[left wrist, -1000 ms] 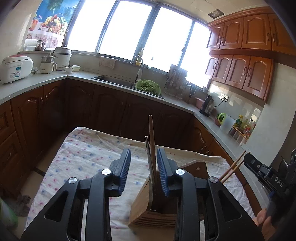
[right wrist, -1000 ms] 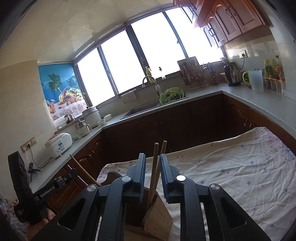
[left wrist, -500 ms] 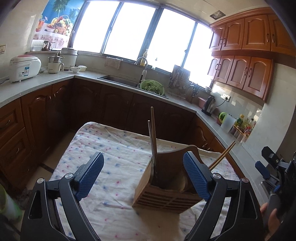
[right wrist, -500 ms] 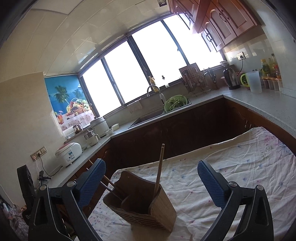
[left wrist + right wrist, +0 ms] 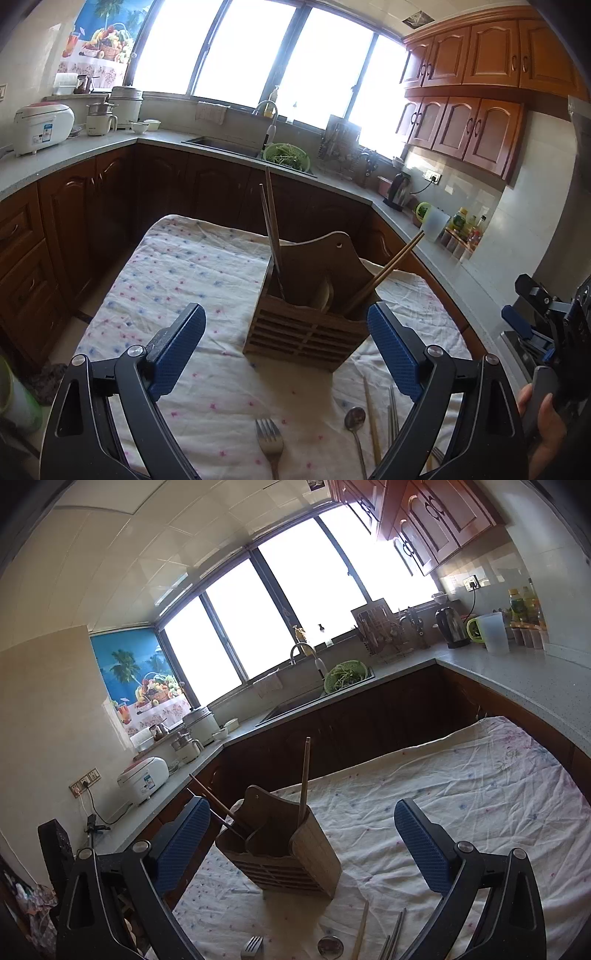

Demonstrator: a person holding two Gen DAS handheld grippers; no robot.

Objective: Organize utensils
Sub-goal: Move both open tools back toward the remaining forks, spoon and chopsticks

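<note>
A wooden utensil holder (image 5: 310, 325) (image 5: 288, 853) stands on the cloth-covered table (image 5: 184, 266). Two chopsticks (image 5: 271, 221) lean upright at its left side and another pair (image 5: 388, 269) slants out to the right; in the right wrist view one chopstick (image 5: 304, 779) stands up from it. My left gripper (image 5: 284, 314) is open and empty, a little short of the holder. My right gripper (image 5: 303, 806) is open and empty too; it also shows at the edge (image 5: 528, 306), held by a hand (image 5: 543, 413). A fork (image 5: 271, 443), a spoon (image 5: 355, 421), a wooden chopstick (image 5: 371, 424) and metal chopsticks (image 5: 393, 410) lie on the cloth in front.
Dark kitchen cabinets (image 5: 110, 206) and a grey counter wrap around the table's far sides. A sink with a green colander (image 5: 286, 155), a rice cooker (image 5: 40, 125) and a kettle (image 5: 397, 190) stand on the counter. The cloth's right half (image 5: 480, 775) carries nothing.
Both grippers opened wide, let go of the chopsticks they were shut on, and drew back from the holder. The chopsticks now stand in it, and the utensils on the cloth have come into view.
</note>
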